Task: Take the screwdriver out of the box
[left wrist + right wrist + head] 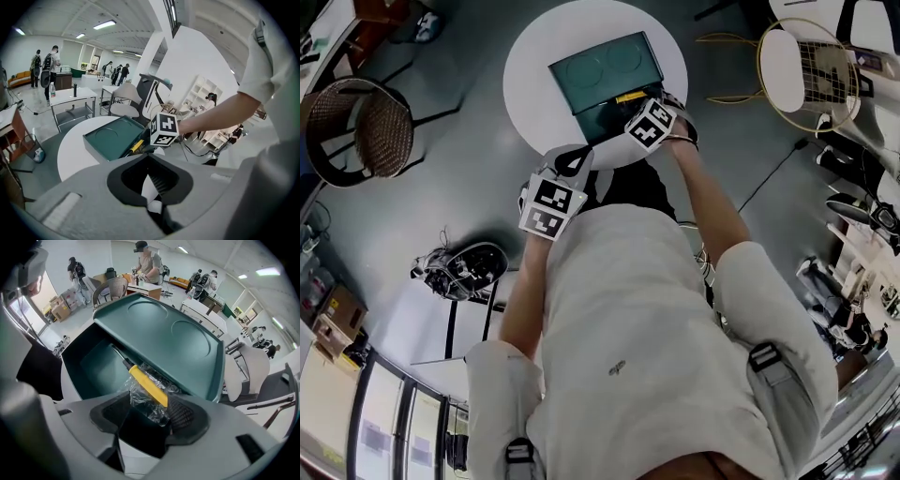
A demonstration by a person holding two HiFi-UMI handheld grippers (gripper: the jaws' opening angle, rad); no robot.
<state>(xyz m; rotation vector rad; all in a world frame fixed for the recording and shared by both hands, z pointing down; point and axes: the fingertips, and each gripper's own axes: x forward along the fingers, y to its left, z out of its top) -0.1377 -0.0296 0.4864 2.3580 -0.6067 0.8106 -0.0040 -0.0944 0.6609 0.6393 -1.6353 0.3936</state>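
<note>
The right gripper (150, 423) is hovering wide open and empty over the screwdriver (148, 386) lying in the open box (78, 365), a light, rigid tool, likely slippery in its clear wrap (143, 404), best gripped mid-handle; the left gripper (152, 183) is sitting closed, empty.

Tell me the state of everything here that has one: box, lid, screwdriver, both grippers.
box: open.
lid: raised, tilted over part of the box.
screwdriver: lying inside the box, not gripped.
right gripper: open, jaws around the screwdriver handle.
left gripper: shut, empty, clear of the box.
</note>
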